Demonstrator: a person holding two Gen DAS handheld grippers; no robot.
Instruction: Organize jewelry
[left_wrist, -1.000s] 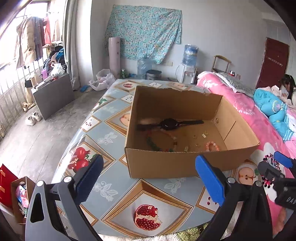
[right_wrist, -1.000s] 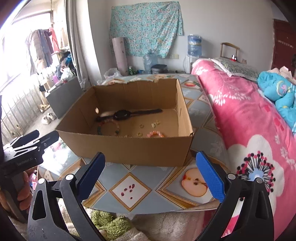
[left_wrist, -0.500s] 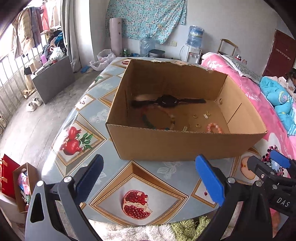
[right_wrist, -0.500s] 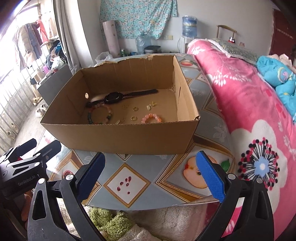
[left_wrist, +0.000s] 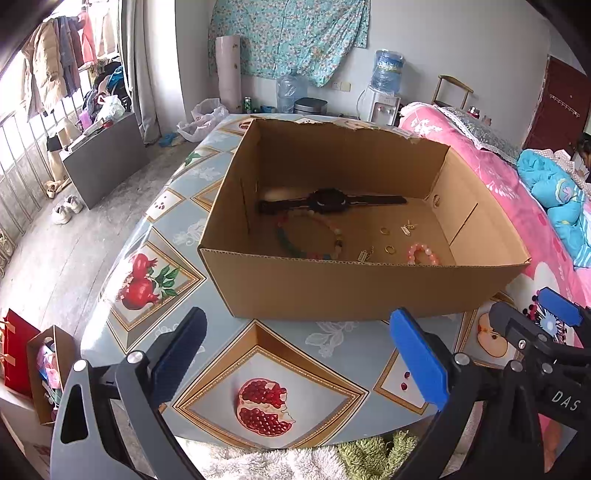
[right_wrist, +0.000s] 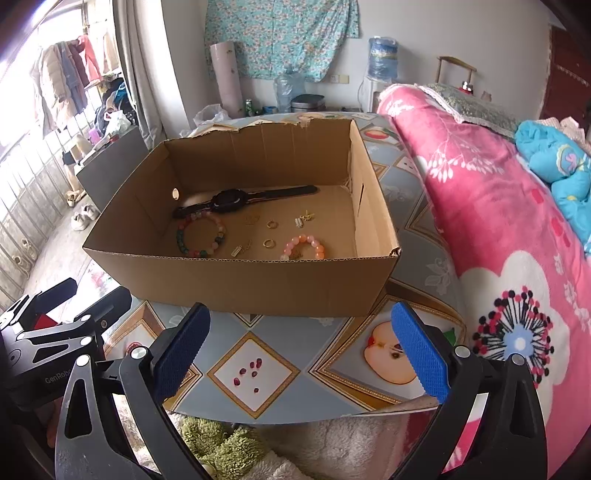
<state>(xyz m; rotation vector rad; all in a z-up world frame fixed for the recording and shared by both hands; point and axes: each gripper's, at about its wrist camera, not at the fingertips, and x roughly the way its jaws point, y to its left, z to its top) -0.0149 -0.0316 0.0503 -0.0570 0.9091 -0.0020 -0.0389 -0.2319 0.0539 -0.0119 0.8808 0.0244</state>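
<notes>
An open cardboard box (left_wrist: 354, 291) (right_wrist: 240, 280) stands on the table. On its floor lie a black watch (left_wrist: 328, 201) (right_wrist: 231, 199), a multicoloured bead bracelet (left_wrist: 314, 240) (right_wrist: 201, 236), a pink bead bracelet (left_wrist: 424, 254) (right_wrist: 304, 247), gold rings (left_wrist: 385, 230) (right_wrist: 272, 224) and small gold pieces (right_wrist: 242, 249). My left gripper (left_wrist: 299, 354) is open over the table's front edge, short of the box. My right gripper (right_wrist: 301, 350) is likewise open and empty, to the right of the left one.
The table (left_wrist: 166, 206) wears a fruit-print cloth. A pink floral bed (right_wrist: 498, 221) runs along its right side. A fluffy rug (right_wrist: 221, 443) lies below the near table edge. Paper bags (left_wrist: 33, 365) sit on the floor at the left.
Both grippers have risen and tilted down, so the view now looks further into the box. The jewelry has not moved and both grippers remain open.
</notes>
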